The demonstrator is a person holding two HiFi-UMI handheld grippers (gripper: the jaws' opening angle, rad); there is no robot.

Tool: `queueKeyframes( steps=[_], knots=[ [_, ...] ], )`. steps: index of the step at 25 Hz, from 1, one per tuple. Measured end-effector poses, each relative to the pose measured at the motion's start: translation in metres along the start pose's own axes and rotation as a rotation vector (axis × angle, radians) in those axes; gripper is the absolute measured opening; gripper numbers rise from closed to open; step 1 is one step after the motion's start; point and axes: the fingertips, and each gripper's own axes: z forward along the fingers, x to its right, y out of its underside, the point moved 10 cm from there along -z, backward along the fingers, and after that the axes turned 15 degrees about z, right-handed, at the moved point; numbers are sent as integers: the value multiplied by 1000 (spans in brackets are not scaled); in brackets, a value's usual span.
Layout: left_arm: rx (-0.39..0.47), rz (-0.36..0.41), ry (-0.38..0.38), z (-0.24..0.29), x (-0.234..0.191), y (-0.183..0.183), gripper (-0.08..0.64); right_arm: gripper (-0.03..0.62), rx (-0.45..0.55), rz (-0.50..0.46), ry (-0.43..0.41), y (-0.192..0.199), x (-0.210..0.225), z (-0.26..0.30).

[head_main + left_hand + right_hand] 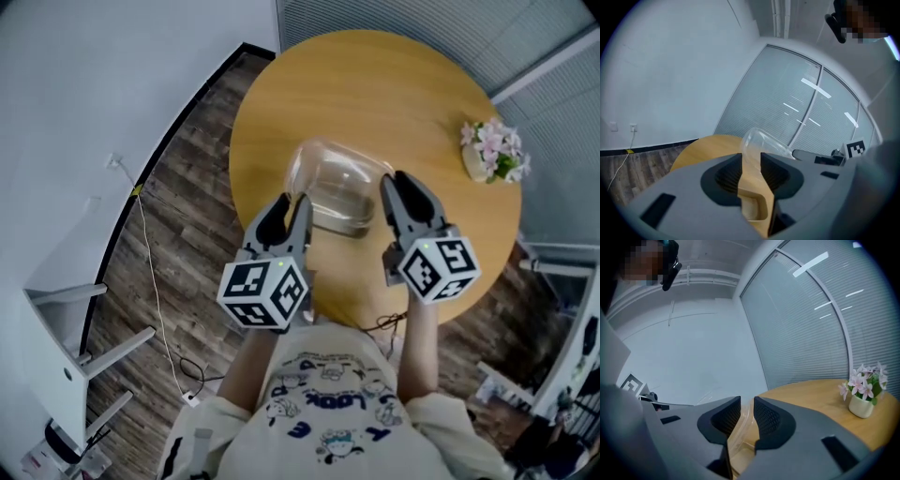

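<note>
left hand-held gripper (292, 202) is pinched down narrow on the near-left rim of a clear plastic container (337, 183). the right hand-held gripper (398, 181) has the same kind of bite on the near-right rim. so it's a two-sided hold, one gripper per side.

in the left gripper view the thin see-through wall runs right between the ribbed pads (729, 176), and the rounded body of the container (761, 140) sticks out past them. the right gripper view is the same deal: jaws nearly together with just a sliver of the container wall (745, 416) in the gap.

the container is around the middle of the round worktop (375, 84), a bit toward the near edge where the person stands. it looks empty as far as i can tell. can't really say if its base is resting on the wood or just barely off it. a little flower pot (489, 155) is over by the right edge, well apart from both grippers.

my read: the step in hand is the grip itself, and both sides are on. any move from here calls for both hands going together at the same height and pace. the plastic looks thin and flexy, so one side getting ahead could twist the rim out of a jaw or buckle the wall. easy on the squeeze too.
</note>
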Motion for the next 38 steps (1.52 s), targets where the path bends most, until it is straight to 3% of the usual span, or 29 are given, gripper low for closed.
queueKeyframes(
  steps=[20,38],
  knots=[
    [186,121,40,-23,2,-61,124,86,213,-67,2,-43,-51,-21],
    [231,147,58,-25,4,-75,124,86,278,-83,7,-50,-60,-30]
  ],
)
